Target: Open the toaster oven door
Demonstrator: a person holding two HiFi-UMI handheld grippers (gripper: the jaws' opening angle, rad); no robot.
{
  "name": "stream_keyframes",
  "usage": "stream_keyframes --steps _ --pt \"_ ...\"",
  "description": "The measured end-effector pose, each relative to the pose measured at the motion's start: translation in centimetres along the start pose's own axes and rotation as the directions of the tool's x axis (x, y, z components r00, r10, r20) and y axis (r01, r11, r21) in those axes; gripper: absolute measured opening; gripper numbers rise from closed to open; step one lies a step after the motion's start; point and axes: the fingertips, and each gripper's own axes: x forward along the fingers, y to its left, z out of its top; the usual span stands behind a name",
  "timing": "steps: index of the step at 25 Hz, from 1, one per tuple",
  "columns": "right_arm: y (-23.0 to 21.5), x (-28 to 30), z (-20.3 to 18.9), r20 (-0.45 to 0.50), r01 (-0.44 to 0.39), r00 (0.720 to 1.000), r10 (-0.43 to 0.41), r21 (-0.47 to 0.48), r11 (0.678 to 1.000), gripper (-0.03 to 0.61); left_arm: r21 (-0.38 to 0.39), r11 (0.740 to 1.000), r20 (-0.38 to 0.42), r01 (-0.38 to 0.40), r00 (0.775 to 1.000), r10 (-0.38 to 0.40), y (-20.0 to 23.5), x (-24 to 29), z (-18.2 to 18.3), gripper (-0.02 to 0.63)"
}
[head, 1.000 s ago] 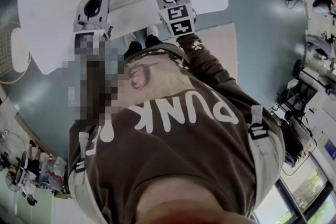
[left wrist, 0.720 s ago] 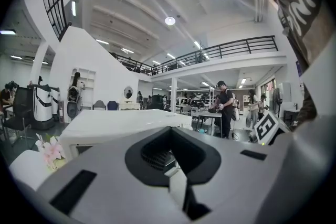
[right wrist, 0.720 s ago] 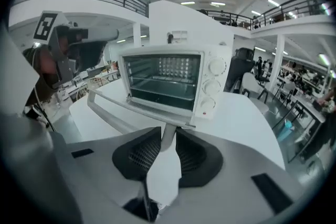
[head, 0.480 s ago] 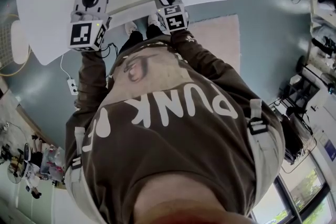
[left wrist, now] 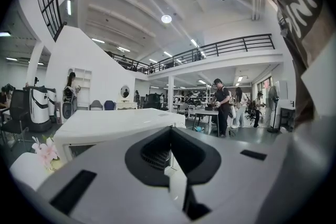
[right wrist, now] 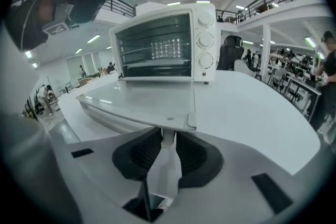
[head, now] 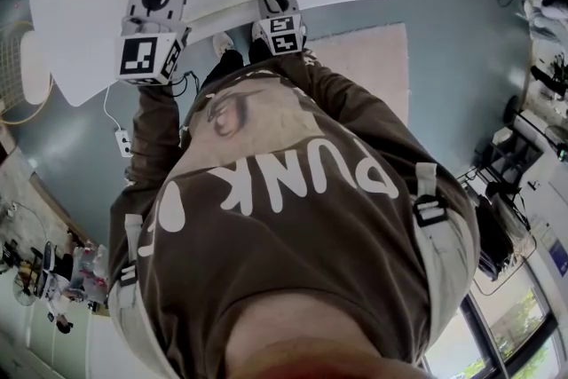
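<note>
Right gripper [right wrist: 167,132]: grey moulded plastic with ribbed black pads, its jaws pinched narrow on the white handle [right wrist: 168,139] under the door's front edge. The door [right wrist: 142,99], a smooth grey panel, lies flat open before the boxy white toaster oven [right wrist: 157,44], which has three round knobs [right wrist: 206,39] and stands on a glossy white table [right wrist: 247,107]. Left gripper [left wrist: 170,131]: jaws together, nothing between them. The person's brown shirt [head: 302,182] reads "PUNK".

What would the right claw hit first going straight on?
The open toaster oven door: the right claw seems closed on a white piece under its front edge. Depth is unclear.
</note>
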Motion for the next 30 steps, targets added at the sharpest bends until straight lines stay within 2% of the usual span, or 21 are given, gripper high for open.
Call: stream_keyframes --steps 3,8,12,15,19,24,28,30 --pt "0.0 -0.1 0.1 0.074 0.027 0.997 -0.022 -0.058 0.998 0.098 -0.001 1.000 -0.002 0.008 1.000 -0.008 -0.5 0.1 0.0 0.003" --pt "0.0 -0.4 0.2 0.112 0.033 0.993 -0.023 -0.091 0.995 0.100 -0.002 1.000 -0.009 0.022 1.000 -0.022 -1.3 0.3 0.0 0.003" --pt "0.0 -0.8 0.5 0.121 0.019 0.993 -0.005 -0.114 0.993 0.101 -0.002 1.000 -0.012 0.030 0.999 -0.030 -1.4 0.5 -0.2 0.003" --pt "0.0 -0.8 0.1 0.107 0.024 0.994 -0.005 -0.179 0.983 0.104 -0.001 0.999 -0.013 0.035 0.999 -0.035 -1.3 0.7 -0.3 0.003" --pt "-0.4 -1.1 -1.1 0.076 0.048 0.997 -0.029 -0.261 0.964 0.077 -0.007 0.999 -0.021 0.037 0.999 -0.038 -1.0 0.7 -1.0 0.003" --pt "-3.2 -2.4 -0.8 0.095 0.105 0.992 -0.084 -0.243 0.964 0.067 -0.008 0.999 -0.018 0.045 0.999 -0.045 -0.8 1.0 -0.9 0.003" --pt "-8.7 -4.0 -1.3 0.065 0.204 0.978 -0.196 -0.170 0.964 0.066 -0.005 0.999 -0.008 0.045 0.999 -0.045 -0.6 1.0 -0.5 0.003" --pt "-11.8 -4.5 0.6 0.079 0.245 0.968 -0.237 -0.121 0.962 0.066 -0.007 0.999 -0.005 0.033 0.999 -0.033 0.0 0.7 -0.5 0.003"
